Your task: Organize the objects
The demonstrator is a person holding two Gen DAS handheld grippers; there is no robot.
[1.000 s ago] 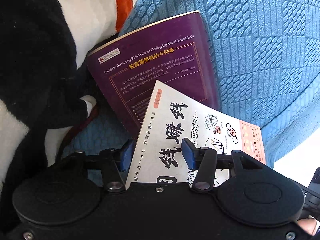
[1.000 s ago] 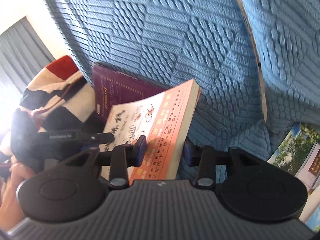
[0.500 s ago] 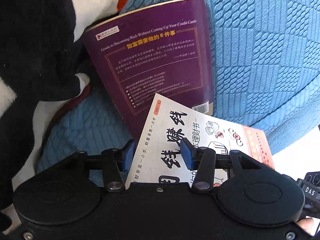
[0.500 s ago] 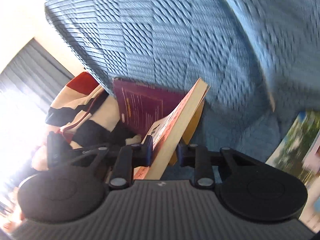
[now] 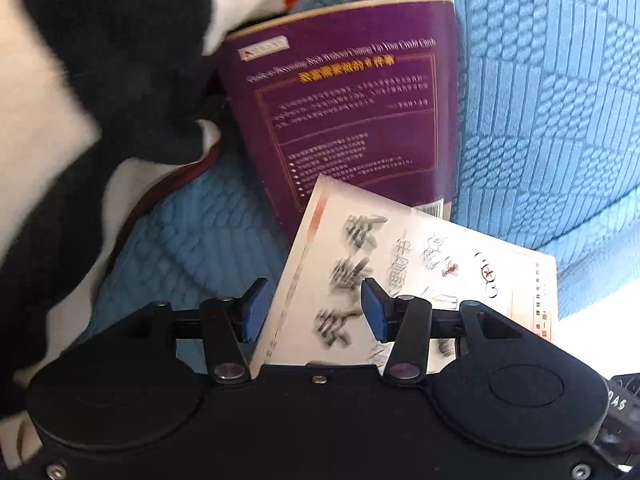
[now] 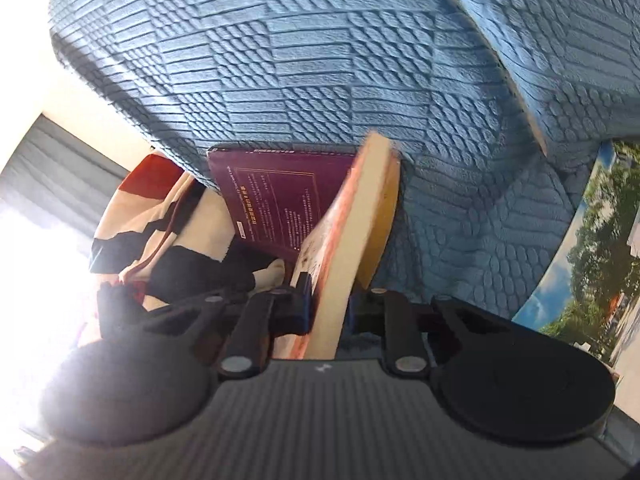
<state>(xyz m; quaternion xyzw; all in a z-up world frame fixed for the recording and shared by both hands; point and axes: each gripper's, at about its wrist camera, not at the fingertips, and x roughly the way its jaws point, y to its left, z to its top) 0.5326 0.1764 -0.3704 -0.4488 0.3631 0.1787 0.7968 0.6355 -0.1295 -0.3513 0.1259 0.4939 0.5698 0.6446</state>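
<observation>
A purple book (image 5: pixel 352 112) leans against the blue textured sofa back (image 5: pixel 540 100); it also shows in the right wrist view (image 6: pixel 280 204). A white and orange book (image 5: pixel 420 276) is tilted in front of it. My right gripper (image 6: pixel 326 310) is shut on this book's page edge (image 6: pixel 352 240), holding it nearly on edge. My left gripper (image 5: pixel 312 312) is open, its blue pads astride the book's near left corner, not pressing it.
A black, white and orange plush toy (image 5: pixel 80 120) lies left of the books, also in the right wrist view (image 6: pixel 152 224). A book with a landscape cover (image 6: pixel 592 248) sits at right. Blue sofa cushions (image 6: pixel 320 60) surround everything.
The right gripper has closed on the white and orange book and turned it from flat towards standing on edge. The left gripper stays open and has shifted slightly.
</observation>
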